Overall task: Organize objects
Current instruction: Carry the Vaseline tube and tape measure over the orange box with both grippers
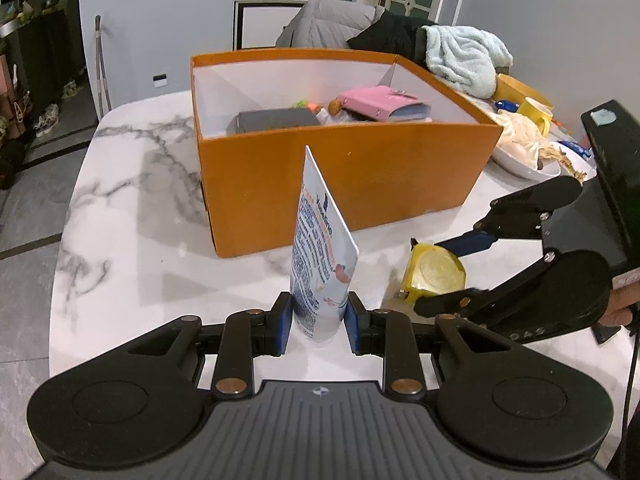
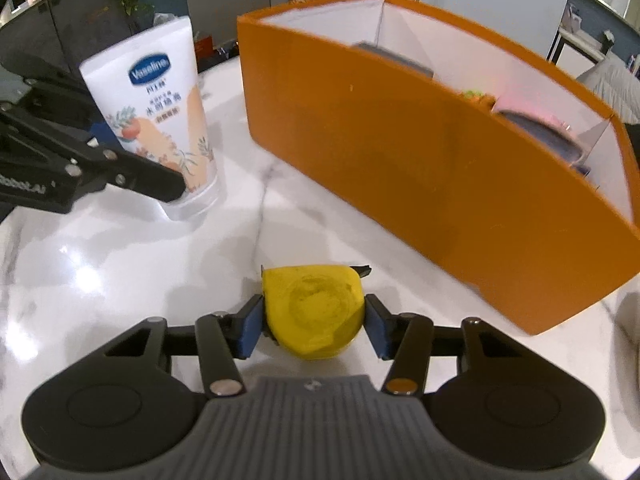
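Two claws squeeze things on the tabletop: left claw holds a lotion tube, right claw holds a yellow tape measure.

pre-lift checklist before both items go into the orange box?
1. Left gripper jaws closed on the Vaseline tube, near its cap end: ok.
2. Tube upright, cap down on the marble table: ok.
3. Right gripper jaws closed on the yellow tape measure, pads on both sides: ok.
4. Tape measure clear of the table: cannot tell.
5. Orange box open on top, with free floor space on its left side beside the grey case and pink wallet: ok.
6. Grippers apart from each other, right one beside the tube without touching it: ok.
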### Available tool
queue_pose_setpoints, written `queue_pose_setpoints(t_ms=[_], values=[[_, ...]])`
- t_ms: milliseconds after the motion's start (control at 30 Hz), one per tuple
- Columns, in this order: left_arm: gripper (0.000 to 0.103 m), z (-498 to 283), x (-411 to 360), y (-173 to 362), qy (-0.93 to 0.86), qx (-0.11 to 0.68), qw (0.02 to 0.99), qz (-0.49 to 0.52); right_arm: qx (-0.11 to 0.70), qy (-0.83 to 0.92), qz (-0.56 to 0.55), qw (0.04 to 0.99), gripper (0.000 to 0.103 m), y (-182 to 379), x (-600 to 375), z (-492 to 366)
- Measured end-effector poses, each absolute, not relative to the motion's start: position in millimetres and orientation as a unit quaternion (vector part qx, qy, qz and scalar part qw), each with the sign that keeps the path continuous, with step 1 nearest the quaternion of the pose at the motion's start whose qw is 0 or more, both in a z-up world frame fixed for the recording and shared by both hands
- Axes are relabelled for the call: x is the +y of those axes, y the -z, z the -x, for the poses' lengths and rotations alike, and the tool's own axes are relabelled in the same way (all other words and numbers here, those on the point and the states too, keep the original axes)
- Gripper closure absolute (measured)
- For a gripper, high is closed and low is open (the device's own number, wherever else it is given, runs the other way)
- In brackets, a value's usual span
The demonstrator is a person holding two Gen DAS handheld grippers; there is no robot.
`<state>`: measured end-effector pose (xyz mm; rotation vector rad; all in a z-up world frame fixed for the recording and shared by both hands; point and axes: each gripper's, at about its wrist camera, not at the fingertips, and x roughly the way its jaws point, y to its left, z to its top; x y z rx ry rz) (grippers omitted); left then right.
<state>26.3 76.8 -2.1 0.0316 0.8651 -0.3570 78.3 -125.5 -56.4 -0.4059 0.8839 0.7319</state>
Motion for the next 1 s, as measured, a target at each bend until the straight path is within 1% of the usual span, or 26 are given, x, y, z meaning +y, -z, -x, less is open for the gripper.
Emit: queue_pose_setpoints(t_ms=[300, 567, 767, 1000], values=[[0.071, -24, 75, -49, 0.190, 0.362, 0.913, 0.008, 0.368, -0.352, 0.122, 0.852, 0.048, -9, -154, -85], [0.071, -59, 66, -84, 0.169, 0.331, 0.928, 0.012, 0.324, -0.322, 0.074, 0.886, 0.048, -59, -163, -110], [0.071, -105, 50, -89, 0.154, 0.337, 0.929, -0.012, 0.303, -0.309, 0.092, 0.897, 0.048, -69, -151, -132], [0.071, -157, 31, -75, 0.131, 0.352, 0.925, -0.051, 0.308, -0.296, 0.115, 0.897, 0.048, -47, -124, -179]])
